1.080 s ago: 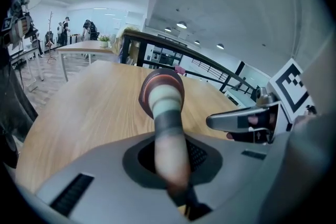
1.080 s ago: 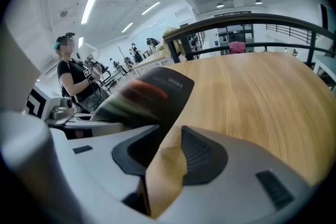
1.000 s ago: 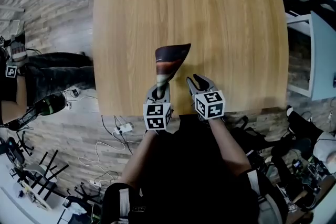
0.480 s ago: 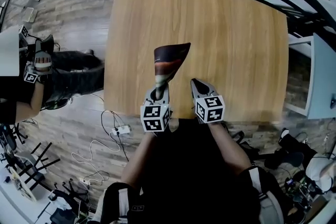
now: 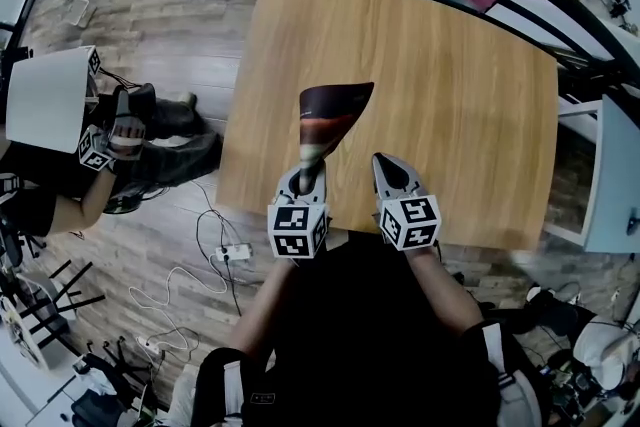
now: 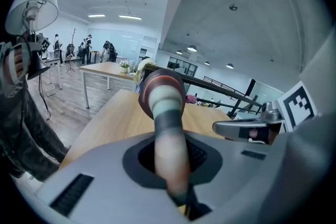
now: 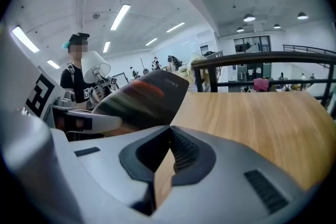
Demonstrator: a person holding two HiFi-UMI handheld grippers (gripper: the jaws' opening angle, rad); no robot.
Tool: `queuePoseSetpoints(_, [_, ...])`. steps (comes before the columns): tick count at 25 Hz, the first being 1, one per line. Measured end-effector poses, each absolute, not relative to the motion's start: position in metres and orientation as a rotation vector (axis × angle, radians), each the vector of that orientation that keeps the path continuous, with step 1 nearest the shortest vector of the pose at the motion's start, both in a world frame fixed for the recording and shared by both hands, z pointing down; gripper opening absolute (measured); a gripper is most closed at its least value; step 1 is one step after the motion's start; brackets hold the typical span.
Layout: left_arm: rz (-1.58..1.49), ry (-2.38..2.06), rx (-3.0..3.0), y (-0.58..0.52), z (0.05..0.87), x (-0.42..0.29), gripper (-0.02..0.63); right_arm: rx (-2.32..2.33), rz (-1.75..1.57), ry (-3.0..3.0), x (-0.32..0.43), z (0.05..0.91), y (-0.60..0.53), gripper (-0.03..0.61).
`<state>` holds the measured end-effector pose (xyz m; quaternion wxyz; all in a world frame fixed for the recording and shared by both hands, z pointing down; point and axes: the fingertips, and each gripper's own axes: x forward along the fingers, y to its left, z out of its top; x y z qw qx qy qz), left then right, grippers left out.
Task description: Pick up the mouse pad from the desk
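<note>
Rolled mouse pad (image 6: 167,128) clamped between jaws, above wooden desk (image 6: 118,115).

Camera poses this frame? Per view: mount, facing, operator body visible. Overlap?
Head view: on the person's head, steeply down at the desk; both forearms, left gripper, right gripper show.
Left gripper view: rides the left gripper, looks along jaws shut on the rolled mouse pad, across the desk; right gripper at right.
Right gripper view: rides the right gripper, looks along its jaws, just closed, empty; mouse pad and left gripper at left.
Shared: all three show desk and mouse pad.

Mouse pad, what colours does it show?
The mouse pad is dark with reddish and pale bands, best in head view.
</note>
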<state>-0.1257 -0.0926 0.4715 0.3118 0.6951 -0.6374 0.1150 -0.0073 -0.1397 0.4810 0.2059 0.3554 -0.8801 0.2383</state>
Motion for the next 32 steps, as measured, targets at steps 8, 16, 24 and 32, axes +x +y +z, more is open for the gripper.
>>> queuePoseSetpoints(8, [0.225,-1.725,1.848,-0.081,0.438,-0.150,0.043,1.039,0.599,-2.552,-0.023,0.434,-0.137,0.031])
queuePoseSetpoints(16, [0.176,-1.747,1.907,-0.080,0.404,-0.154,0.043,1.103,0.565,-2.642,-0.024,0.385,-0.134,0.031])
queuePoseSetpoints(24, [0.172,-1.751,1.931,-0.080,0.395,-0.152,0.043,1.068,0.551,-2.671,-0.030,0.375,-0.124,0.031])
queuePoseSetpoints(32, [0.168,-1.738,1.925,-0.079,0.395,-0.152,0.043,1.066,0.539,-2.677,-0.032,0.371,-0.124,0.031])
